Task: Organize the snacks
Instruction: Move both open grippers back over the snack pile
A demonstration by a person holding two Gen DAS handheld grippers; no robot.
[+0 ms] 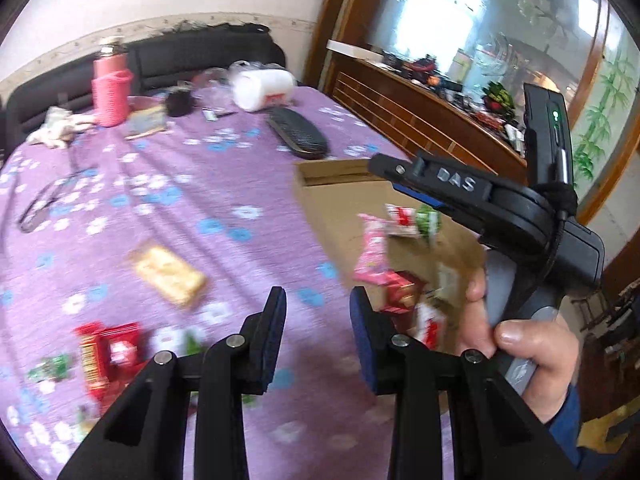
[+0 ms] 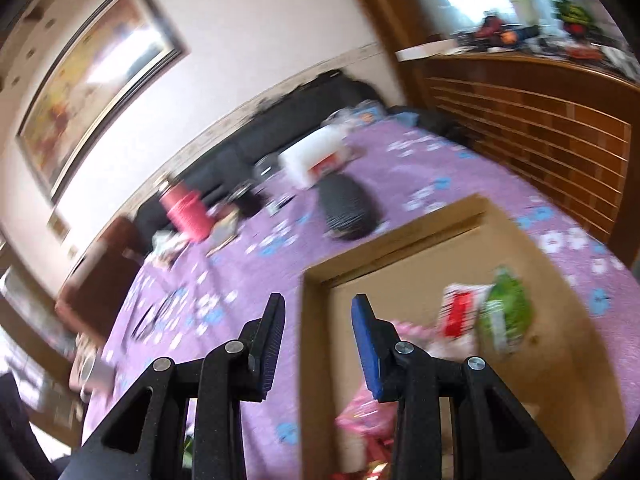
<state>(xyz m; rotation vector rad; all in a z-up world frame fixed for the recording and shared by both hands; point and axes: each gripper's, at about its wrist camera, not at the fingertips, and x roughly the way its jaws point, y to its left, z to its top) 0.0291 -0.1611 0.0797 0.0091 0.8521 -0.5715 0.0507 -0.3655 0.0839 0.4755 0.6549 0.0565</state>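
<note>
Both hand-held grippers, left and right, are hanging released (nothing inside), so aiming squarely at the yellow snack, middle left, is helping.

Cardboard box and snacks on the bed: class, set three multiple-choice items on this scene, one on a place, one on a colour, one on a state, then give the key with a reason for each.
1. Where does the green snack packet lie?
A. Inside the cardboard box
B. On the wooden headboard
C. Beside the pink bottle

2. What colour is the bedspread?
A. Plain grey
B. Purple with white and blue flowers
C. Green stripes

3. How do the fingers of the left gripper stand?
A. Clamped on a red packet
B. Apart with nothing between them
C. Pressed on the box rim

Key: 1 A, the green packet sits within the box walls beside a red and white packet. 2 B, the flowered purple cloth covers the bed. 3 B, only bedspread shows through the gap between the fingers.
</note>
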